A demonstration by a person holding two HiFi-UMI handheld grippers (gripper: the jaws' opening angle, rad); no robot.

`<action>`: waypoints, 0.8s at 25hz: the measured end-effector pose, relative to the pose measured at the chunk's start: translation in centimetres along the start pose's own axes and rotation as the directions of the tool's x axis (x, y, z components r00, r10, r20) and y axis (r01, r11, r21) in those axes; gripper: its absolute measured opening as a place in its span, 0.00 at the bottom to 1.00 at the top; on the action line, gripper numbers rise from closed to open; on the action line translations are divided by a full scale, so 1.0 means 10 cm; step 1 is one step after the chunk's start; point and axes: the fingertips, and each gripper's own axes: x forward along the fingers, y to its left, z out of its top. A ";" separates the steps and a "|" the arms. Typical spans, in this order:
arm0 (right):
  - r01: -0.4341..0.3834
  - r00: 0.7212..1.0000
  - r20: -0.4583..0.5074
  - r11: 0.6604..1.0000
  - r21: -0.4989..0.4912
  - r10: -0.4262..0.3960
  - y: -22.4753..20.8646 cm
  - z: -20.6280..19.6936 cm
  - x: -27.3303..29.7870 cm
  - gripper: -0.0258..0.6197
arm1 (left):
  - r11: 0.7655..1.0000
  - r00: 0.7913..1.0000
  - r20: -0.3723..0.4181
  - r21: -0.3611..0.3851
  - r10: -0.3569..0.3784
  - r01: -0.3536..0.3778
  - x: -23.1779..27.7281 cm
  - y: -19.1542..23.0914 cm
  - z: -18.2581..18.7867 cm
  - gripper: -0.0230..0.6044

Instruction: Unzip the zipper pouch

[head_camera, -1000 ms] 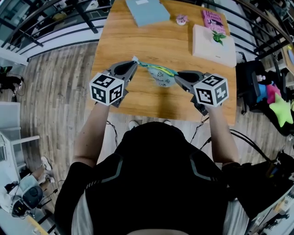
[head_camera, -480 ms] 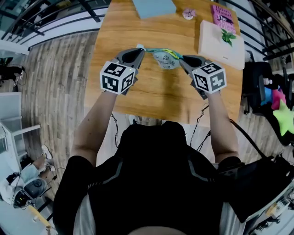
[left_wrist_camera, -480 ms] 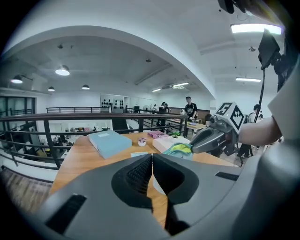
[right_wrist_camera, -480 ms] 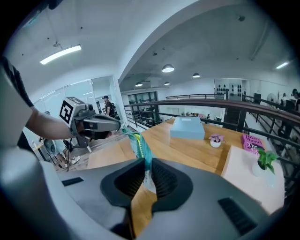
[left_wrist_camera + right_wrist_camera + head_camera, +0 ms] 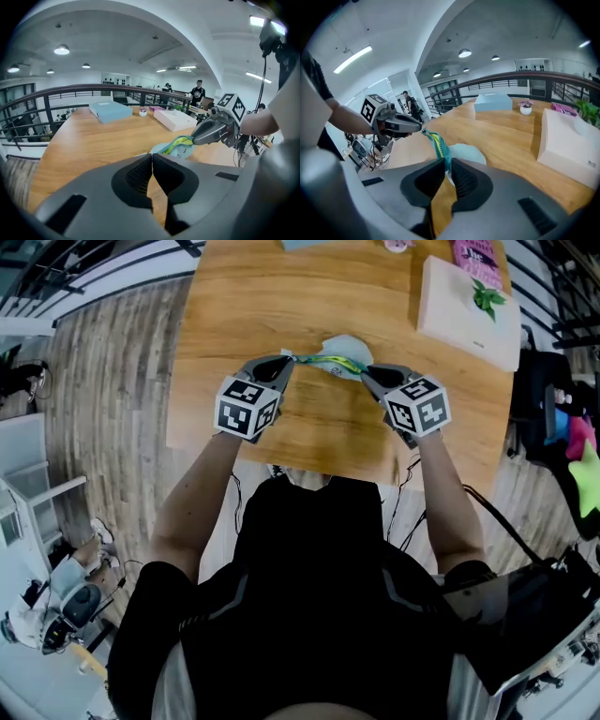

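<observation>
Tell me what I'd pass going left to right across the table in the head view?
The left gripper → pouch, held between both grippers → right gripper → white box, which lies farther back on the table.

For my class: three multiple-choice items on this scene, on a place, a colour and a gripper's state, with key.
1. Where is the pale box?
A. On the floor.
B. On the table, on the right gripper's side.
C. Between the grippers.

2. What colour is the zipper pouch's zipper band?
A. Red.
B. Black.
C. Green and yellow.

3. The right gripper's jaws are:
A. Closed on the zipper band.
B. Wide apart, empty.
C. Closed on the box.

Key: 1 B, the head view shows it on the wood; 2 C, the right gripper view shows those colours; 3 A, the band runs between its pads.
</observation>
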 end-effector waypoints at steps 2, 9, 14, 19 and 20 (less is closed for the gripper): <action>-0.016 0.999 -0.030 1.000 0.024 0.017 0.03 -0.17 0.09 0.12 | 1.000 0.999 -0.051 -0.006 -0.010 0.010 0.07 0.00 -0.21 0.09; -0.028 0.994 -0.103 0.994 0.109 0.040 0.09 -0.60 0.33 0.12 | 0.999 0.984 -0.172 -0.023 -0.038 0.034 0.24 -0.01 -0.72 0.09; -0.013 0.988 -0.154 0.991 0.130 0.033 0.09 -0.83 0.43 0.12 | 0.998 0.972 -0.226 -0.019 -0.057 0.054 0.34 -0.03 -0.93 0.09; 0.019 0.984 -0.178 0.990 0.137 0.005 0.10 -0.93 0.52 0.13 | 0.998 0.962 -0.264 -0.006 -0.069 0.070 0.41 -0.03 -1.09 0.09; 0.024 0.984 -0.177 0.990 0.142 0.001 0.08 -0.93 0.52 0.13 | 0.998 0.962 -0.266 -0.007 -0.068 0.069 0.43 -0.03 -1.10 0.09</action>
